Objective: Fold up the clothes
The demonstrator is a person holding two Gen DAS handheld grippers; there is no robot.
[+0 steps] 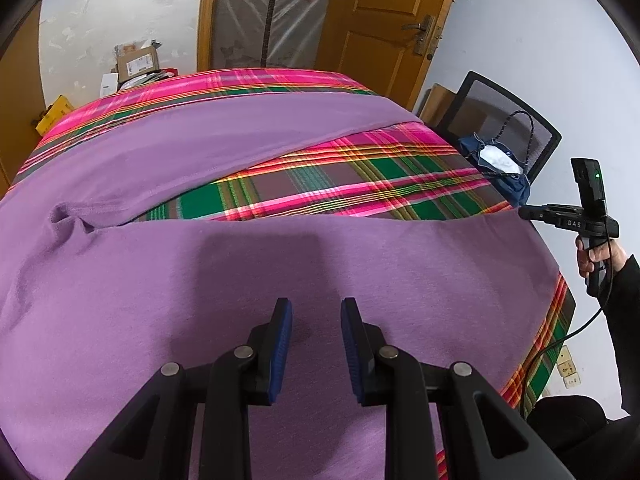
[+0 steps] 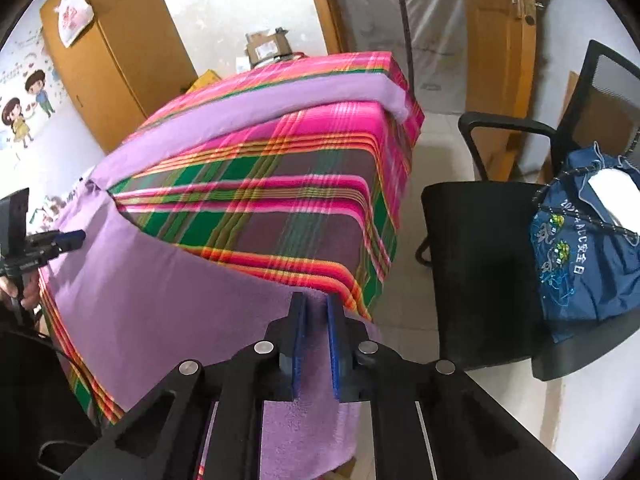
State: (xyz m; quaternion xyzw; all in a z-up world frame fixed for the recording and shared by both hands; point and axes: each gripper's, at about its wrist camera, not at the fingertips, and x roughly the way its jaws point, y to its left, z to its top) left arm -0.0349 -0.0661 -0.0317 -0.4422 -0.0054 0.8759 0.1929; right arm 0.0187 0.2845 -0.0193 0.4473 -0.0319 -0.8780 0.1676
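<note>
A purple garment (image 1: 280, 264) lies spread on the plaid table (image 1: 360, 176), its long axis across the table, its corner over the edge. A chair (image 2: 480, 248) with a blue bag (image 2: 584, 256) stands beside. The left gripper (image 1: 316, 320) hovers unclenched above the cloth; the right gripper (image 2: 317, 320) straddles the corner, not visibly clamping.

The left gripper (image 1: 316, 312) has matte black angular plastic arms with triangular cut-outs, round silver pivot screws and ribbed blue finger pads (image 1: 283, 344). The right gripper (image 2: 317, 308) is built the same, its blue pads (image 2: 298, 360) edge-on. At three o'clock in the left view, its black pistol-grip handle bears white lettering, a green light and a thin black cable; a black sleeve (image 1: 624, 300) covers the arm.
</note>
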